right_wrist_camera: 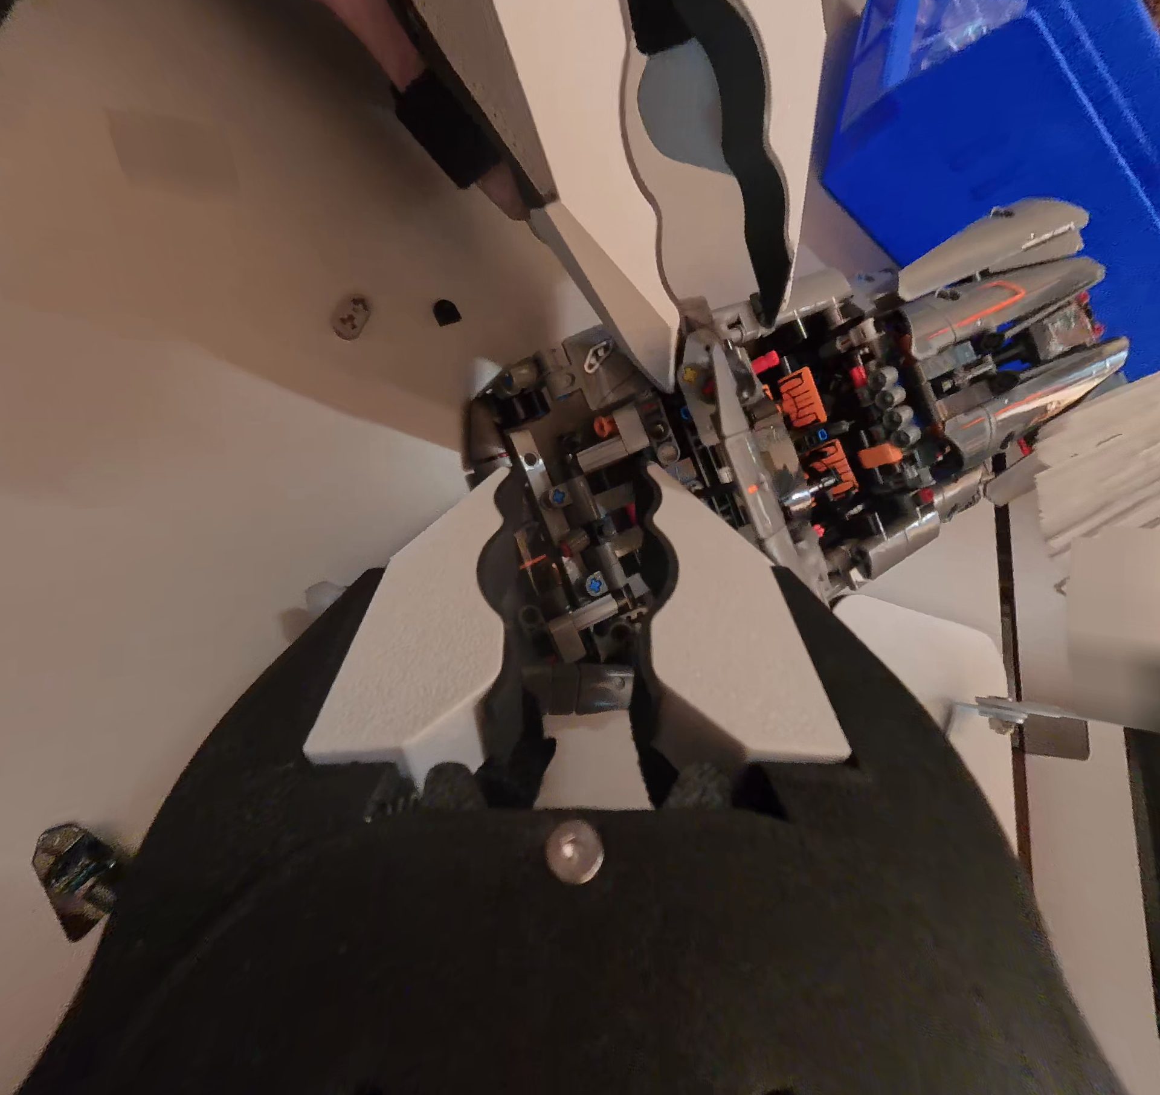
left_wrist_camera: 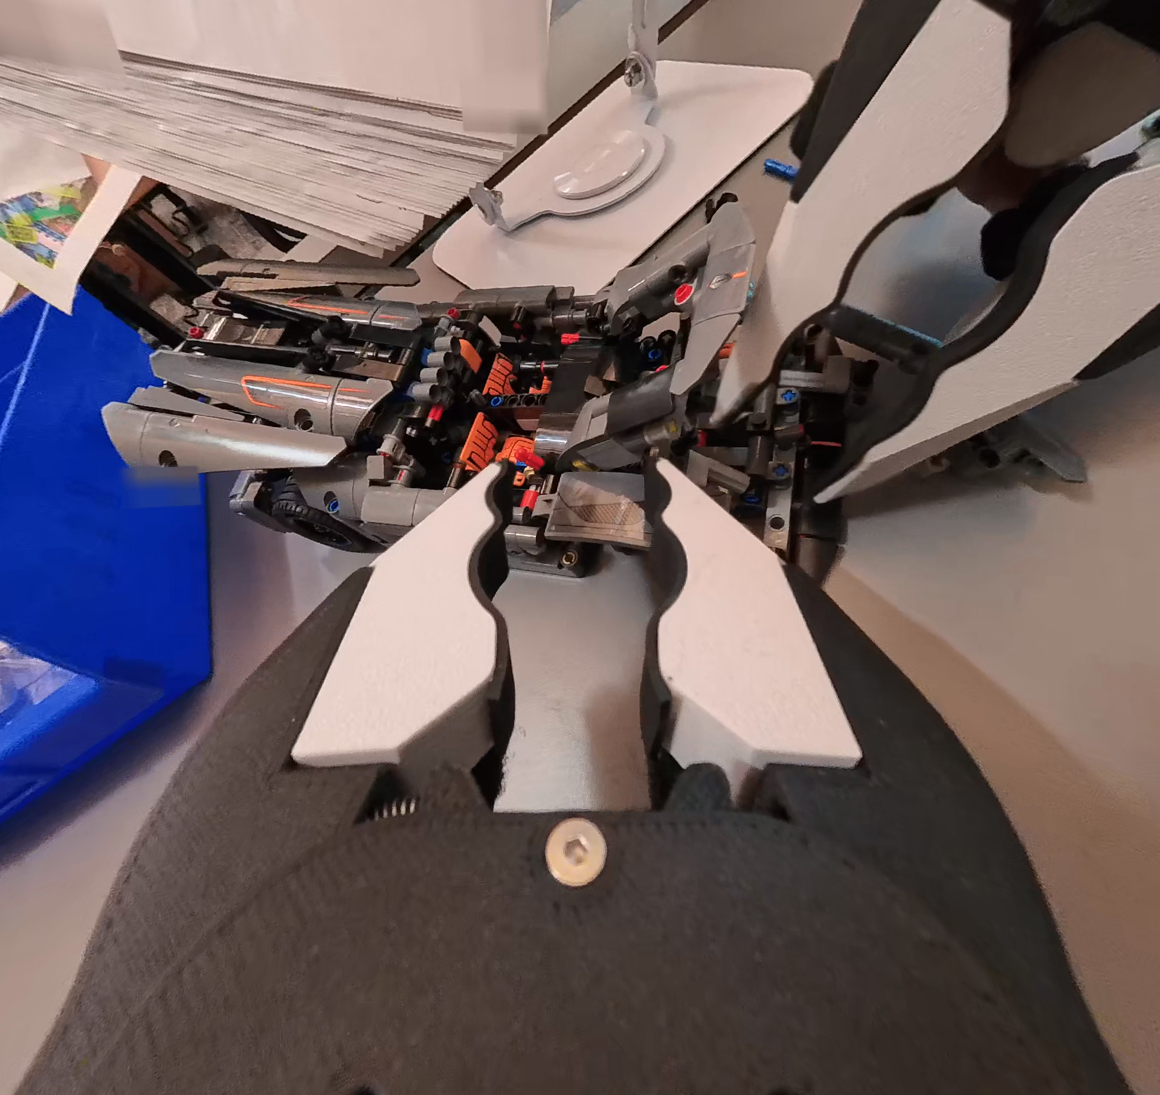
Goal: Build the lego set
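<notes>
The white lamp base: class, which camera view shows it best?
The left wrist view: the white lamp base lies nearly whole behind the lego car, its stem rising from it. The right wrist view shows only a white corner, if that is it.

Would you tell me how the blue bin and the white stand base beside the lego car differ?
The blue bin is a deep, walled box; the white stand base is a flat plate carrying a thin post. In the left wrist view the bin lies left of the lego car, the base beyond it. Both sit close to the car.
</notes>
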The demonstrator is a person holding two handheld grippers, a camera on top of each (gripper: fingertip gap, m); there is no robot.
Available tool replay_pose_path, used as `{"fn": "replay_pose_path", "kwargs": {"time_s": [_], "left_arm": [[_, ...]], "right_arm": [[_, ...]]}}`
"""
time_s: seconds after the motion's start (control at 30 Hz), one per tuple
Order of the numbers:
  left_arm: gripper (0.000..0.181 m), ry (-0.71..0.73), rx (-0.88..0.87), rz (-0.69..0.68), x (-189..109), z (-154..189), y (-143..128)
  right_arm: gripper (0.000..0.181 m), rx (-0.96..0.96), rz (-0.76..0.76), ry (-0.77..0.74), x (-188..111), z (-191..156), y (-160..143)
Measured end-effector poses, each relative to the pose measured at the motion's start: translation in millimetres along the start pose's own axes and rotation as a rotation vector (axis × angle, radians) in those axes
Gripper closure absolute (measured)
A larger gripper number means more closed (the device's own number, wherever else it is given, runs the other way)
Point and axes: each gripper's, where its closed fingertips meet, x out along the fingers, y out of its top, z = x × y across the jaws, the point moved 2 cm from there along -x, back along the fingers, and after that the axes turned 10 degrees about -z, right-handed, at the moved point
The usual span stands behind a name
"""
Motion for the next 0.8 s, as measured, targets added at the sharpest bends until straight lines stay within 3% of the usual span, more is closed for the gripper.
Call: {"fn": "replay_pose_path", "kwargs": {"time_s": [0.2, 0.67, 0.8], "left_arm": [[0.141, -0.014, -0.026, -0.003, 0.4, -2.0, -1.4], [0.143, -0.044, -0.076, -0.005, 4.7, -1.6, -3.3], [0.143, -0.049, -0.083, -0.004, 5.2, -1.6, -3.2]], "right_arm": [[0.128, -0.02, 0.016, -0.043, 1.2, 0.3, 5.6], [0.124, -0.131, 0.015, -0.126, 1.9, -0.6, 9.1], [0.131, -0.125, 0.012, -0.107, 2.7, -1.9, 8.7]]}}
